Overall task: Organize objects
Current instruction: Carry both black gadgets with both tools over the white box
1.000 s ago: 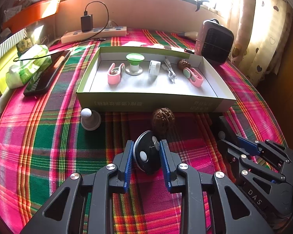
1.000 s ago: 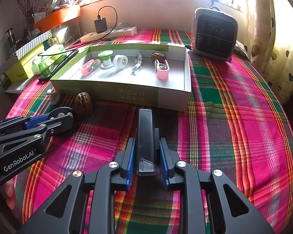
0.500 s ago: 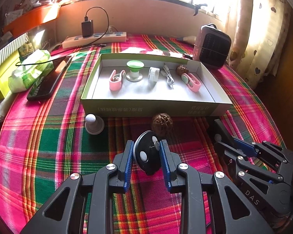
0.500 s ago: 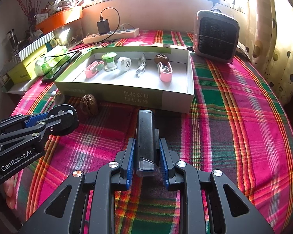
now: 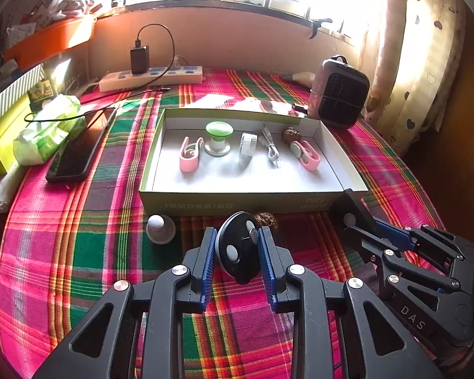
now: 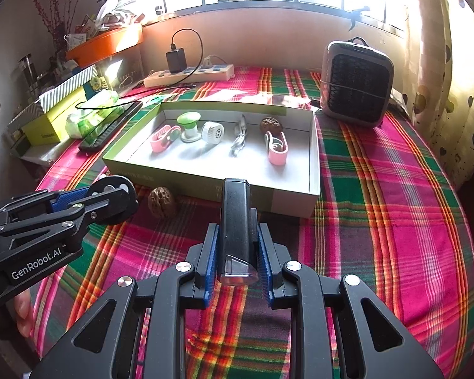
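Observation:
My left gripper (image 5: 237,246) is shut on a black round disc (image 5: 237,254) with a white button, held above the plaid cloth. My right gripper (image 6: 237,237) is shut on a long black lighter-like bar (image 6: 236,221) that points toward the tray. The shallow green-and-white cardboard tray (image 5: 237,200) lies just beyond both. Inside it are two pink clips (image 5: 189,154), a green-topped knob (image 5: 218,135), a white reel (image 5: 248,142), a coiled cable (image 5: 270,148) and a walnut (image 5: 290,134). On the cloth before the tray lie a second walnut (image 6: 161,202) and a white ball on a round base (image 5: 160,228).
A small heater (image 6: 355,83) stands behind the tray's right end. Left of the tray lie a dark phone (image 5: 79,148), a tissue pack (image 5: 47,126) and boxes (image 6: 57,110). A power strip with charger (image 5: 151,74) lies along the back wall. A curtain (image 5: 420,47) hangs at right.
Both grippers have risen a little with their objects still held, so the tray and table look farther off. Nothing on the table has moved.

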